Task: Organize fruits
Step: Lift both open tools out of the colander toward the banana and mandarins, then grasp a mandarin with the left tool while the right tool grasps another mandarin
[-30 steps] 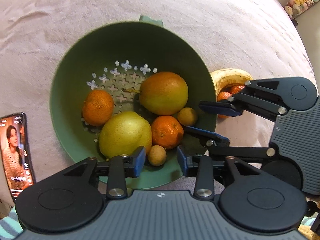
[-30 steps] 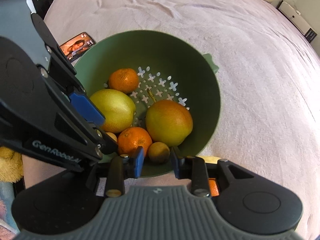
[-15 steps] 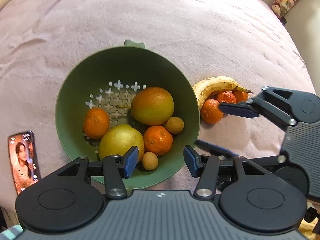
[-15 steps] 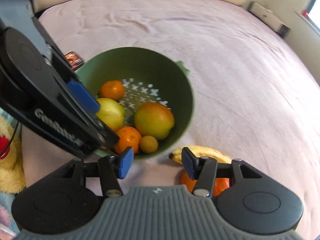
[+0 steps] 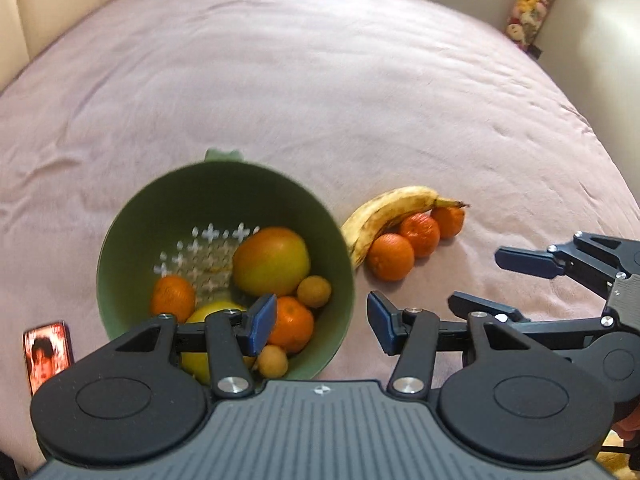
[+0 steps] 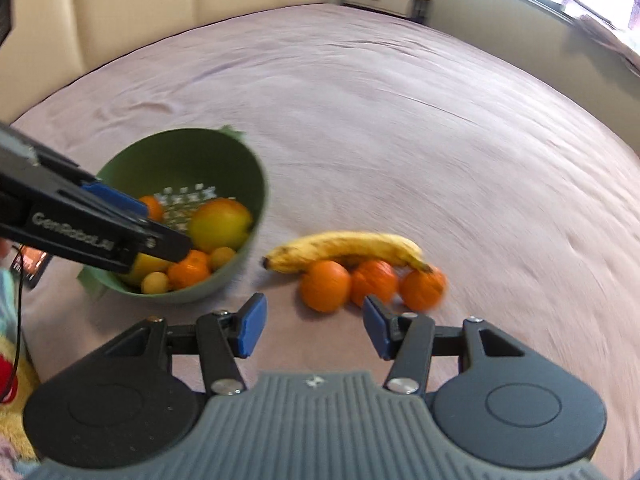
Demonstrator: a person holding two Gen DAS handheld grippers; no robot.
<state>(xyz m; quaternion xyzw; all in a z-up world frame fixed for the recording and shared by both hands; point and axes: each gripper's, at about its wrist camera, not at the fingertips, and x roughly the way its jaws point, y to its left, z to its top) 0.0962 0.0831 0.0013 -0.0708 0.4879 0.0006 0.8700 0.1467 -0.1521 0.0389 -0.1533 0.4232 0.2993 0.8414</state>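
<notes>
A green colander bowl (image 5: 200, 200) on the pink bedspread holds a large orange-yellow fruit (image 5: 272, 260), a yellow fruit (image 5: 192, 360), two mandarins (image 5: 292, 322) and two small brown round fruits (image 5: 314, 291). Right of the bowl, a banana (image 5: 392, 208) lies against three mandarins (image 5: 420, 232). My left gripper (image 5: 322, 320) hovers open over the bowl's near right rim, nothing between its pads. My right gripper (image 6: 314, 324) is open and empty, just short of the three mandarins (image 6: 374, 280) and the banana (image 6: 348, 246). It also shows in the left wrist view as the right gripper (image 5: 496, 284).
A phone (image 5: 48, 352) with a lit screen lies left of the bowl. Wide bare bedspread stretches beyond the fruit. A padded headboard (image 6: 160, 0) stands behind, plush toys (image 5: 532, 12) at the far right corner, and a yellow plush (image 6: 12, 360) at the near left.
Both grippers have opened wider and drawn back and up from the bowl. The right one has swung to the right, so the banana and mandarins now lie before it.
</notes>
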